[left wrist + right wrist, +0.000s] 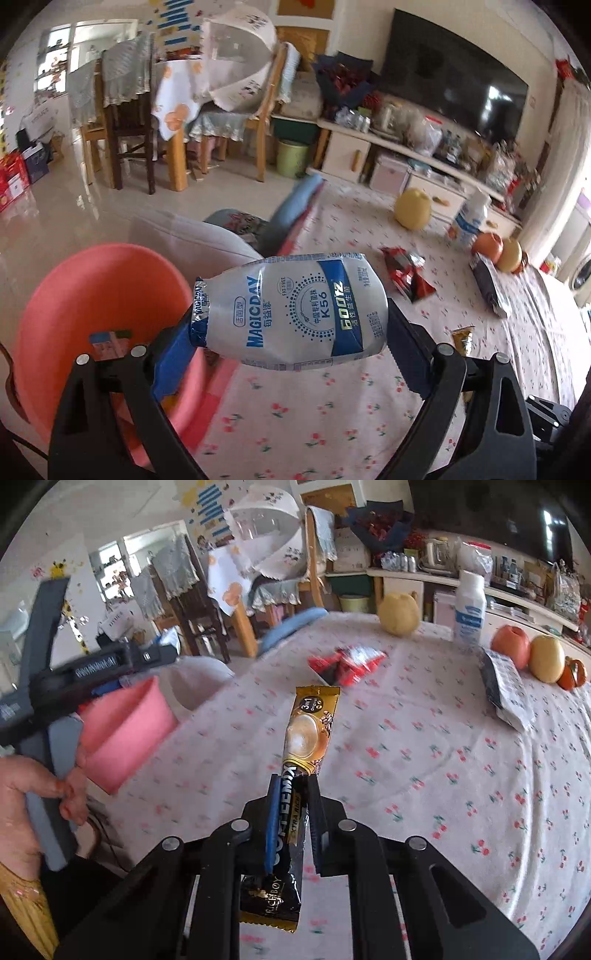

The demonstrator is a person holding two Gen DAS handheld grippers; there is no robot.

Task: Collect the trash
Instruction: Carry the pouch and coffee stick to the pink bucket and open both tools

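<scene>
While the left gripper (291, 328) clamps a squashed yogurt bottle (291, 314) sideways between its pads, the bottle hangs above the near-left edge of the cherry-print tablecloth (332, 413), its foil cap over the pink bin (92, 295) just off that edge; a red wrapper (406, 275), a dark pouch (491, 288) and fruit (496, 247) lie farther along, leaving bare cloth nearby. Seen from the right wrist, the right gripper (291, 779) stands narrow, pinching a gold coffee sachet (310, 727) that juts forward above open cloth; the bin (125, 731) sits left, beside the person's hand (33, 797).
</scene>
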